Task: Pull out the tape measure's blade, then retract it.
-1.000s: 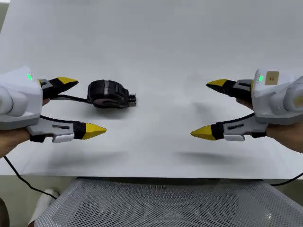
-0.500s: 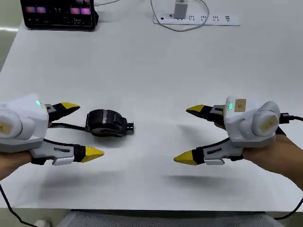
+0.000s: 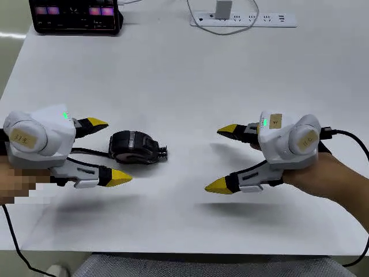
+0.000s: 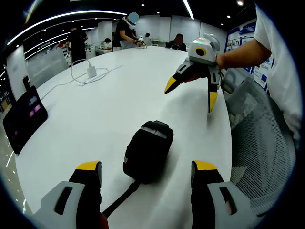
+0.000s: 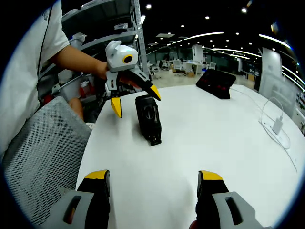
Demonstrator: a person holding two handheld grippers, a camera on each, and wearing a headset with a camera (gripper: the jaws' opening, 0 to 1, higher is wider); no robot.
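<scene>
Since the earlier frame the right hand-held gripper (image 3: 212,159) has drawn nearer to the tape measure (image 3: 137,148); the left hand-held gripper (image 3: 119,150) has kept its station at the tape measure's rear end.

Location: the tape measure lies on its side on the white tabletop (image 3: 173,75), between the two hand-held grippers.

Condition of grippers: both stand with jaws spread wide and nothing held. The left one's yellow tips sit to either side of the tape measure's rear, not touching it. The right one is well apart from the tape measure, tips pointing toward its front end.

Condition of item: black case, rounded, with a black strap (image 3: 86,153) trailing from the rear. The blade tip (image 3: 163,152) shows at the front, facing the right hand-held gripper. The blade appears fully wound in.

Assessment: the step in hand is the approach; no pull has begun. The next move likely calls for the left jaws to clamp the case while the right jaws pinch the small tip, which wants a precise, low approach.
</scene>
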